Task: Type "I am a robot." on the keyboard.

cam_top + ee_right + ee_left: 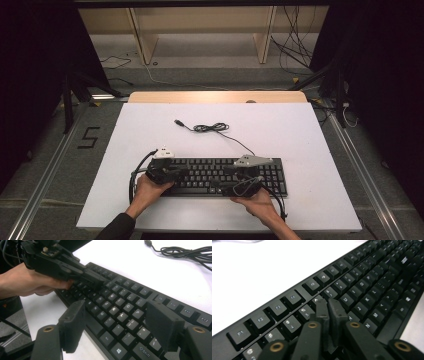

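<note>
A black keyboard [220, 169] lies across the near part of the white table top [280, 130]. Its cable runs back to a loose coil [210, 128] and a plug [177, 121]. My left gripper [181, 173] hovers over the keyboard's left half. In the left gripper view its jaws [328, 303] are pressed together above the number and letter keys [347, 300], with nothing between them. My right gripper [223, 181] is held low over the keyboard's right half. Its pads [73, 323] stand wide apart above the keys [117, 312], and the left gripper [96, 280] points toward it.
Bare white table extends behind and beside the keyboard. The coiled cable [185, 251] lies on it further back. A wooden strip [217, 97] edges the far side, and dark stands and floor cables lie beyond. Both of the person's hands rest at the keyboard's front edge.
</note>
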`<state>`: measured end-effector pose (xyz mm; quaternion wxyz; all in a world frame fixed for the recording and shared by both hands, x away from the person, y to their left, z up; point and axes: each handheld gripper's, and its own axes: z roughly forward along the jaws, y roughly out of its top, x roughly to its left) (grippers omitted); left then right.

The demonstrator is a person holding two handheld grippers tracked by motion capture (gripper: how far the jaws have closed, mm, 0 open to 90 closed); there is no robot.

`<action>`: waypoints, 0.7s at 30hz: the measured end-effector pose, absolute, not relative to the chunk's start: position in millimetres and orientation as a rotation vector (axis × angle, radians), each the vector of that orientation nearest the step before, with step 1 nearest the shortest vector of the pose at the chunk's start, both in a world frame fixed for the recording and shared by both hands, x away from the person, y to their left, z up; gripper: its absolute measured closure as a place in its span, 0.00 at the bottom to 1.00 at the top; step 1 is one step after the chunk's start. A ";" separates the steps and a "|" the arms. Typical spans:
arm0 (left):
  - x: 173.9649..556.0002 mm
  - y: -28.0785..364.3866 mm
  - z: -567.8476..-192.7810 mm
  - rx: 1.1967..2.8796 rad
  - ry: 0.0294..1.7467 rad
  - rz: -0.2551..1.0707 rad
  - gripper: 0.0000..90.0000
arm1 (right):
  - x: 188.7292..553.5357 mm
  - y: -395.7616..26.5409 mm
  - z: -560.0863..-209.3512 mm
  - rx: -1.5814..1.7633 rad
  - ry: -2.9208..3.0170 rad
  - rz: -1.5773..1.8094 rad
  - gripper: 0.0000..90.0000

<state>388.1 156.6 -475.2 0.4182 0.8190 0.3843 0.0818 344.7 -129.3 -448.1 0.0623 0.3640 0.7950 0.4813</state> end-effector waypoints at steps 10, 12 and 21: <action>376.7 175.9 -458.6 1.897 0.961 0.165 0.64 | 344.3 -129.4 -448.3 1.093 2.400 1.461 0.38; 373.8 180.5 -456.4 1.868 0.956 0.163 0.57 | 344.4 -129.0 -448.6 1.093 2.402 1.458 0.38; 360.4 197.1 -451.1 1.771 0.963 0.175 0.39 | 344.1 -126.9 -449.6 1.083 2.409 1.457 0.38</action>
